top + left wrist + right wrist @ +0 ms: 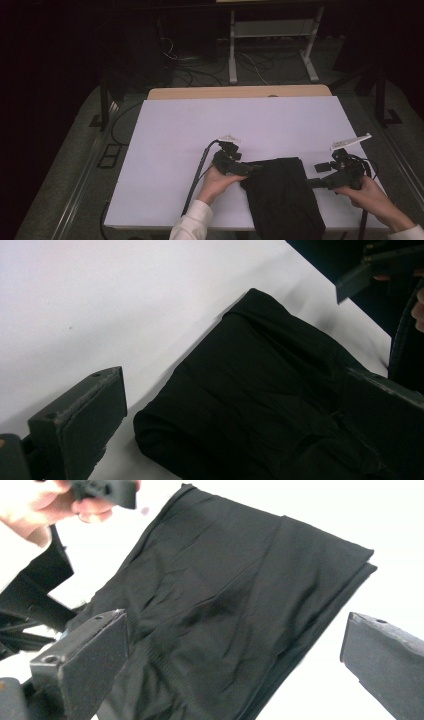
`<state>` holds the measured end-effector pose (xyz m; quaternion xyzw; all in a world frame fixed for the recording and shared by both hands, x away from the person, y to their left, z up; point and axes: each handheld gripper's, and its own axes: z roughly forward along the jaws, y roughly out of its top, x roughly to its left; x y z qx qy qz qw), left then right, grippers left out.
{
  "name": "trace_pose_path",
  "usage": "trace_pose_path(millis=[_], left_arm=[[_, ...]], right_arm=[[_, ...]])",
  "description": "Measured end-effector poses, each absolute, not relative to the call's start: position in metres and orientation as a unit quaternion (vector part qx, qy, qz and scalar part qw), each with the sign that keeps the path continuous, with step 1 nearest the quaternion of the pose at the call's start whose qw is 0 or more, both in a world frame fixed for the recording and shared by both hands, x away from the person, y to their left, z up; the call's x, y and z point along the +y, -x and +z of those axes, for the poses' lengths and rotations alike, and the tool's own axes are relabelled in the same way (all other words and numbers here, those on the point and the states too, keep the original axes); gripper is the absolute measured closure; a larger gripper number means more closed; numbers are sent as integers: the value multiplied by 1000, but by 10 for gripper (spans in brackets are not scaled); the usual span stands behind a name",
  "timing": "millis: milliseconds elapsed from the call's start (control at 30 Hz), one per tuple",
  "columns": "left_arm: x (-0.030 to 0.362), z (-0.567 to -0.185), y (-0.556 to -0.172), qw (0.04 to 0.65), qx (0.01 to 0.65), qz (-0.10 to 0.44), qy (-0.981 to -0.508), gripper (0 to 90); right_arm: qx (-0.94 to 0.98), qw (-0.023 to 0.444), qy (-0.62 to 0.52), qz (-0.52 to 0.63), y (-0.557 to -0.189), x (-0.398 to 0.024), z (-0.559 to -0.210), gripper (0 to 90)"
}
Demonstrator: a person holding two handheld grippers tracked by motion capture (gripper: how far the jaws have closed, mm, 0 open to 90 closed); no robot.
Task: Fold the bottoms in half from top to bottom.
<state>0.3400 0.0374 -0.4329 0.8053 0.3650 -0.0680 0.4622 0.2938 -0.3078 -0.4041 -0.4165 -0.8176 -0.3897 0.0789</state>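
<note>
Table (200, 130) far half bare; black cloth (282, 195) blocks near edge

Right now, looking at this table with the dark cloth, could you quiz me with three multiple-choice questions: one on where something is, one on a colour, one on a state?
1. Where does the folded cloth lie on the white table?
A. far edge
B. near edge, between the two grippers
C. far left corner

2. What colour is the cloth?
A. red
B. white
C. black

3. How do the jaws of the left gripper and right gripper stand?
A. both open, holding nothing
B. both clamped on the cloth
C. one shut on a cup

Answers: 1 B, the high view shows it between the hands; 2 C, black in every view; 3 A, each gripper view shows wide jaws off the cloth.
</note>
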Motion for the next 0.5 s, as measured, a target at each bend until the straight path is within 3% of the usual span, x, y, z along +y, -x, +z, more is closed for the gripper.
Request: trace_pose_path(millis=[500], left_arm=[[38, -440, -343, 460, 374, -77, -802, 0]], right_arm=[[-798, 69, 463, -381, -314, -303, -420, 21]])
